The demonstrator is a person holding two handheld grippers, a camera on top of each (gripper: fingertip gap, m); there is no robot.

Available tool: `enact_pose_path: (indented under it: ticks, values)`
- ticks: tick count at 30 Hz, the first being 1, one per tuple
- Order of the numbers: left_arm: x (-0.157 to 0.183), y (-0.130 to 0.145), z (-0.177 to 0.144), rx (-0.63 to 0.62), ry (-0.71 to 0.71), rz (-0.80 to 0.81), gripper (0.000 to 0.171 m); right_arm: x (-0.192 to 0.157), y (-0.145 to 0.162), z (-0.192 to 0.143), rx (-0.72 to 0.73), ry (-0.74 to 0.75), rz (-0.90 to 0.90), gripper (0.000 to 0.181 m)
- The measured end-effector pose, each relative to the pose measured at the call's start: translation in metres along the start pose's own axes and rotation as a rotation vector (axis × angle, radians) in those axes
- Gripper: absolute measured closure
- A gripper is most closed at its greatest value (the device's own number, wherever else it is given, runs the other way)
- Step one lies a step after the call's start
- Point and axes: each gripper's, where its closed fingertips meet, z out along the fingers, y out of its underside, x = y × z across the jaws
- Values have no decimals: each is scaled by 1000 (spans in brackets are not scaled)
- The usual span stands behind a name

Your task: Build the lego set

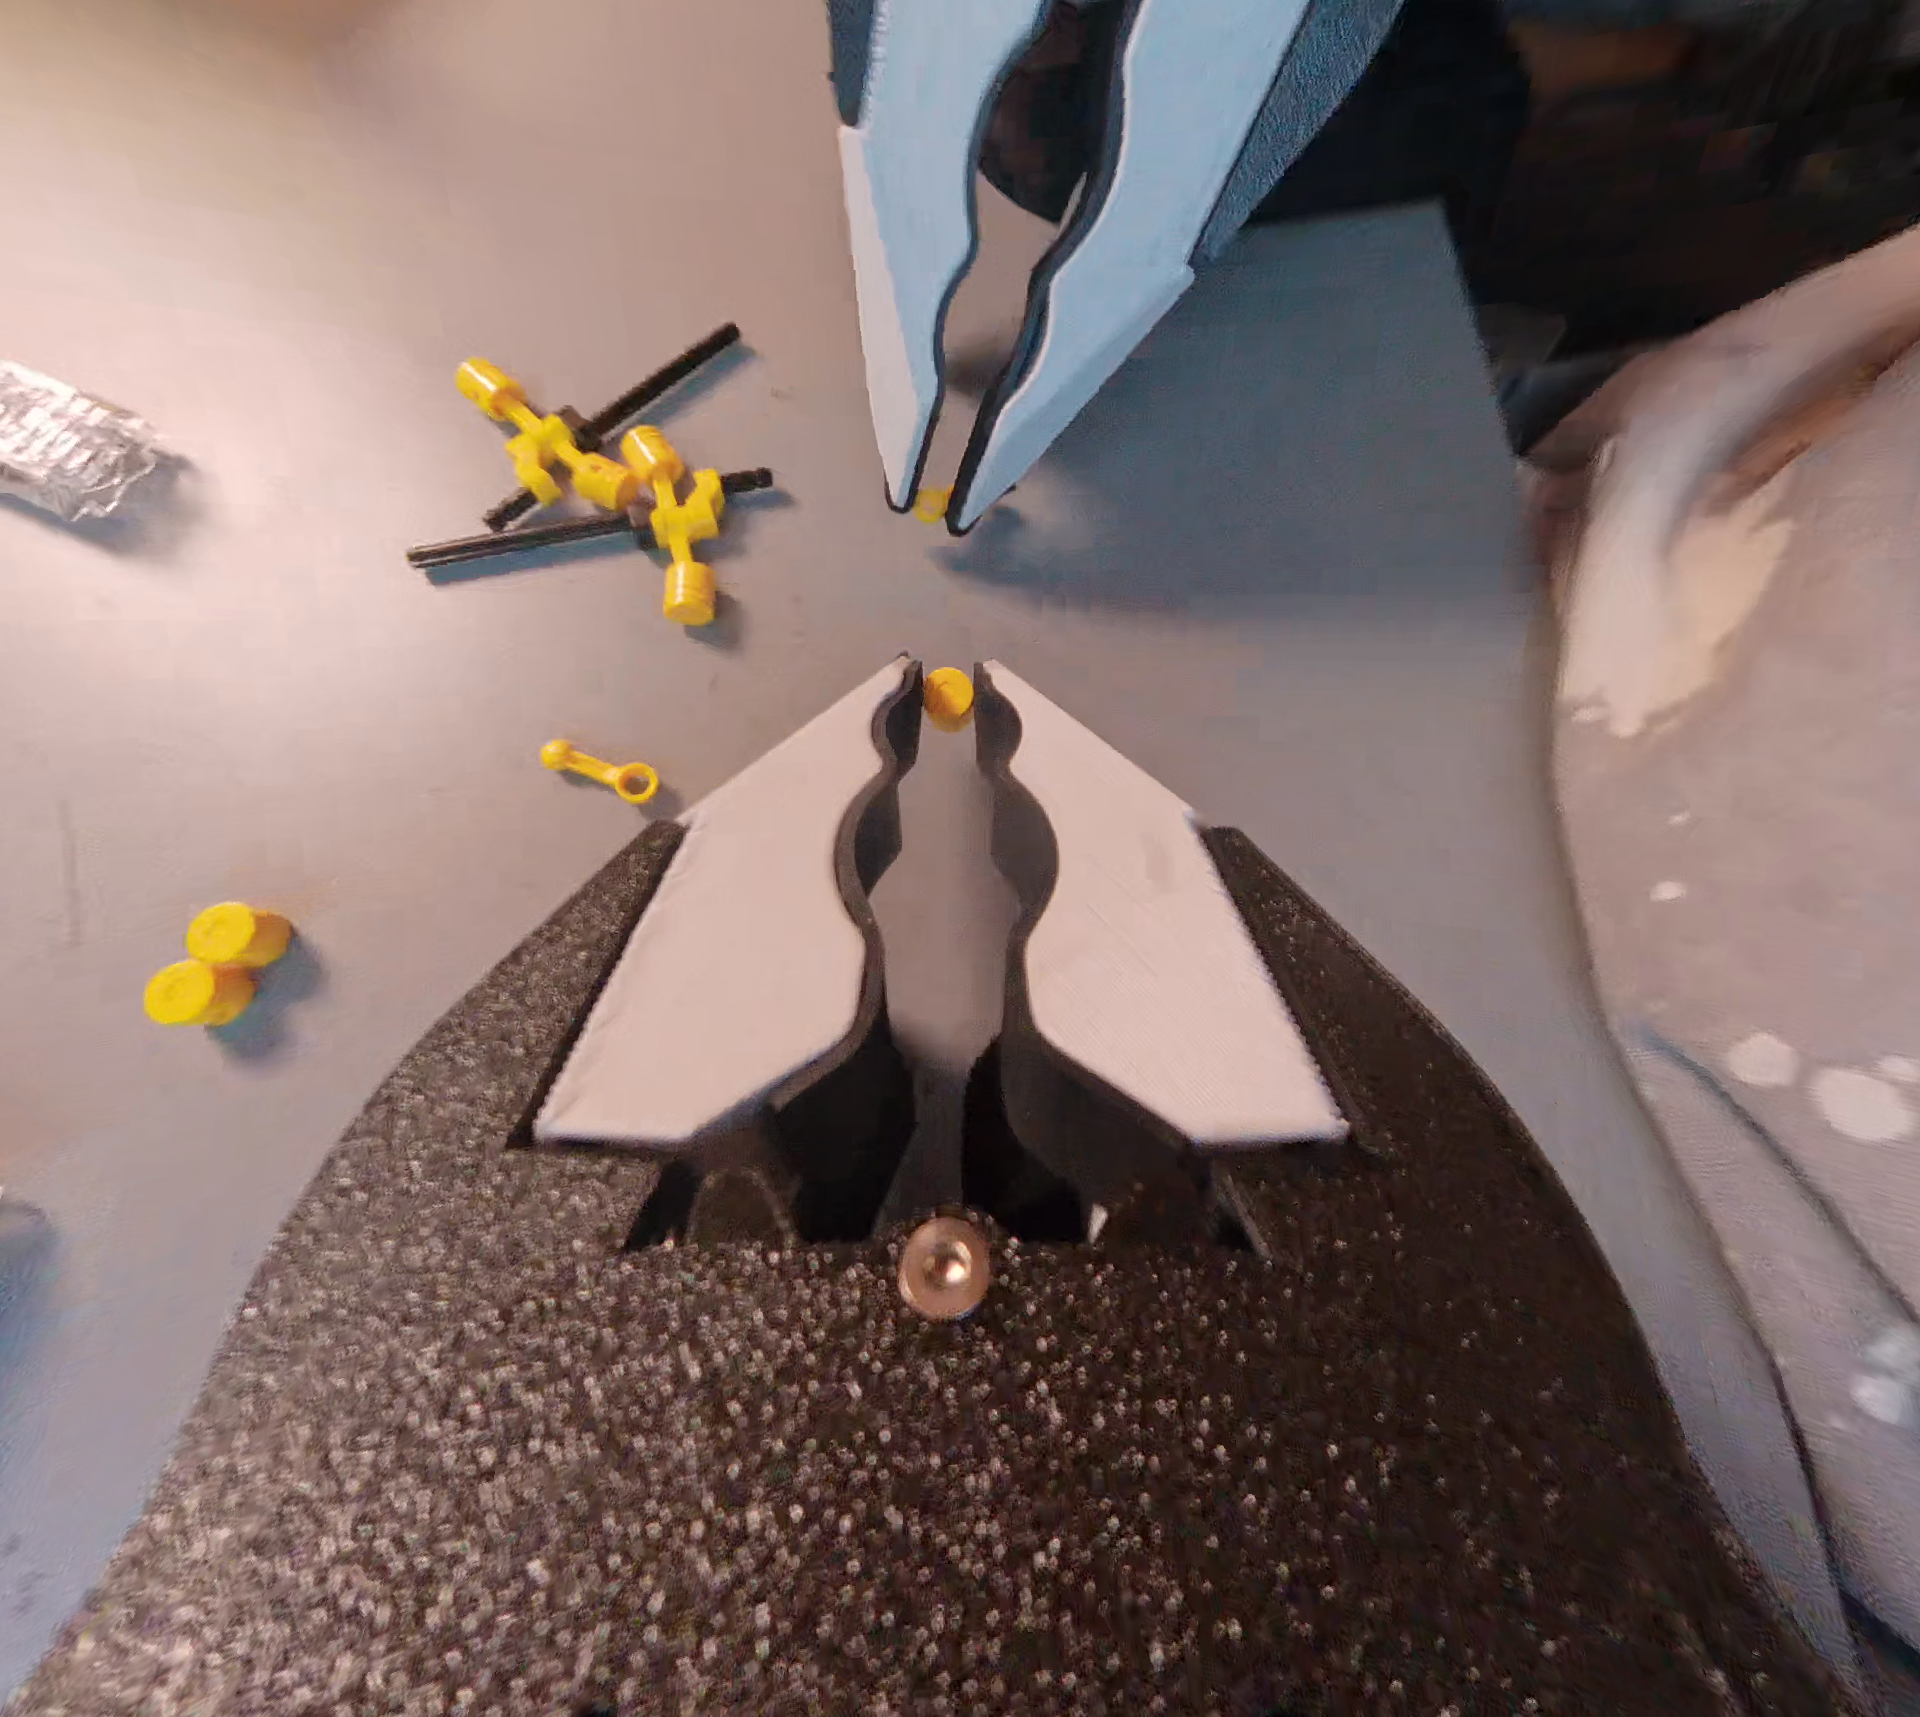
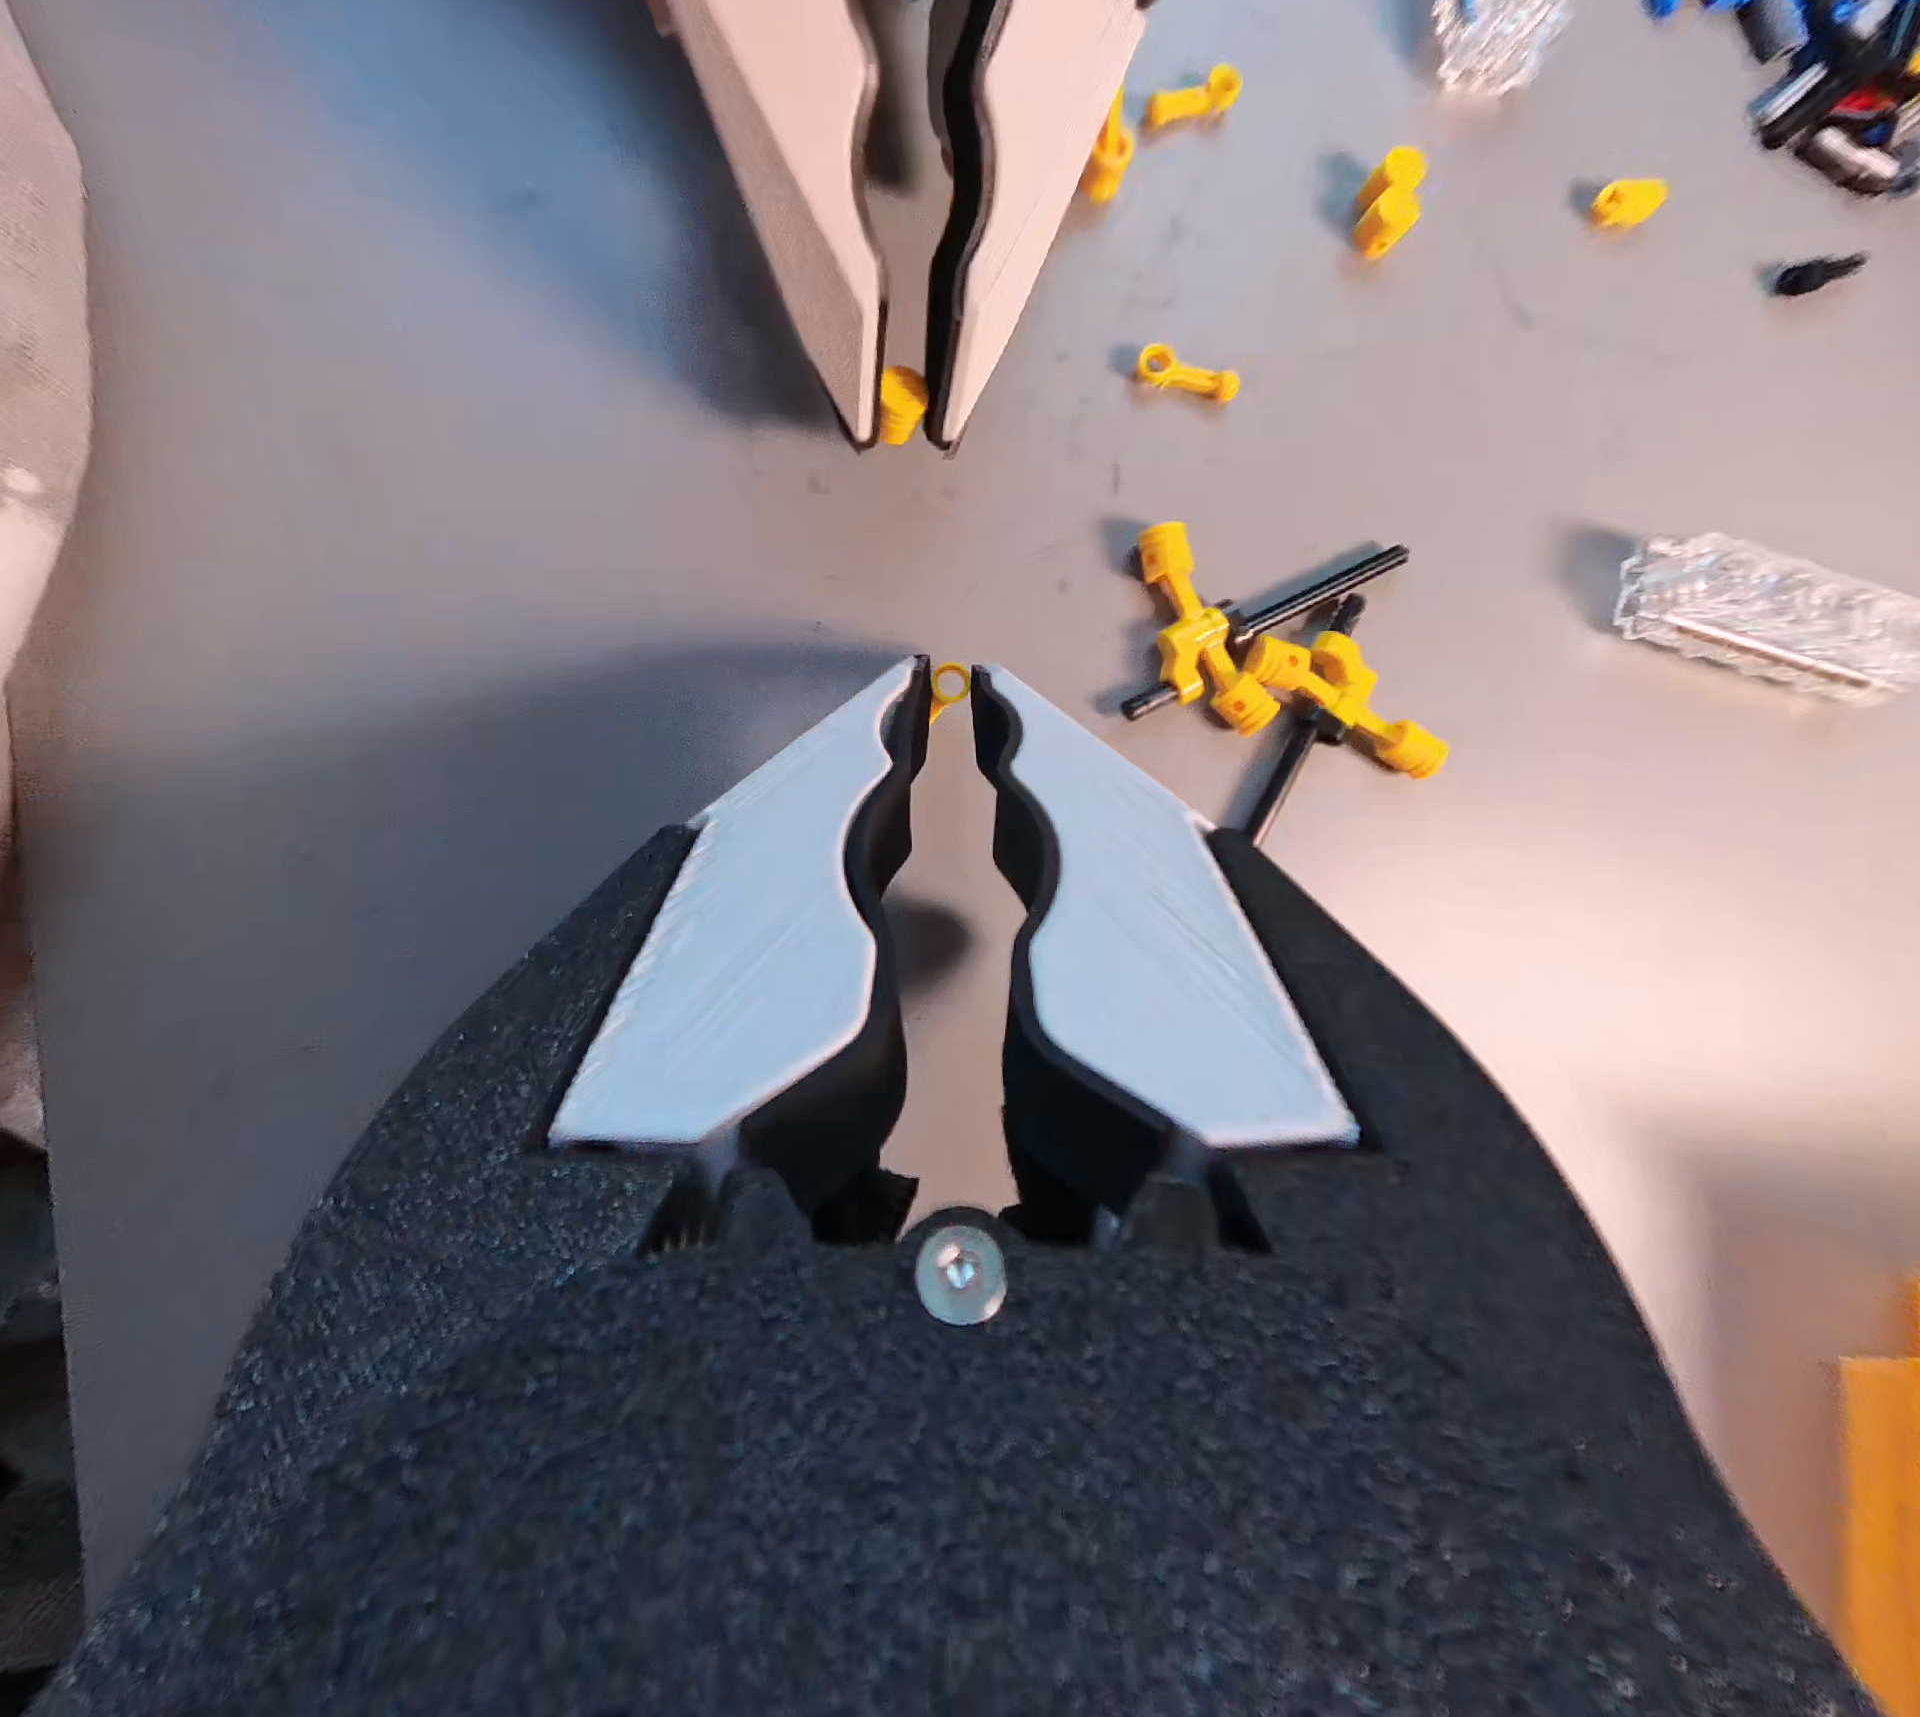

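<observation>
My left tongs (image 1: 948, 668) pinch a small yellow piston (image 1: 948, 697) above the grey surface (image 1: 312, 161); right tongs (image 2: 948, 672) pinch a yellow connecting rod (image 2: 948, 688) by its ring. Both look light, stiff, slippery; tip grip.

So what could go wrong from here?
1. The left gripper pinches the yellow cylinder only at its fingertips; it could pop out.
2. The right gripper holds the ring-ended rod just as marginally; it may twist or drop.
3. The grippers face tip to tip and could collide.
</observation>
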Motion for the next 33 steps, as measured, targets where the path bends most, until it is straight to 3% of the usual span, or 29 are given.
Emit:
enact_pose_path:
  ticks: [2, 5, 7, 9, 11, 13, 14, 16, 22, 27, 30, 33]
  values:
    - [5, 3, 5, -23, 4, 33, 162, -2, 3, 4, -18, -9, 20, 174]
    - [2, -6, -1, 42, 1, 2, 162, 3, 3, 3, -12, 7, 34, 165]
    - [0, -22, -13, 164, 25, -79, 162, 10, -10, -3, 52, 55, 12, 153]
    - [-4, -45, -33, 349, 96, -233, 162, 14, -44, -22, 238, 126, -50, 149]
    - [-6, -71, -60, 588, 261, -443, 162, 15, -77, -46, 413, 217, -110, 150]
    - [-8, -90, -90, 813, 511, -656, 162, 19, -103, -65, 527, 347, -158, 150]
    - [-10, -95, -103, 899, 630, -739, 162, 22, -113, -73, 562, 422, -180, 152]
    - [-14, -97, -112, 990, 733, -831, 162, 25, -127, -80, 592, 511, -215, 155]
    - [-7, -102, -114, 1023, 795, -853, 162, 28, -149, -72, 555, 619, -358, 167]
    - [-7, -99, -112, 1008, 784, -864, 162, 31, -149, -67, 503, 566, -370, 172]
    - [-15, -90, -102, 886, 550, -712, 160, 25, -130, -54, 366, 339, -318, 172]
    - [-30, -62, -86, 602, 172, -413, 154, 6, -68, -22, -26, -9, -248, 172]
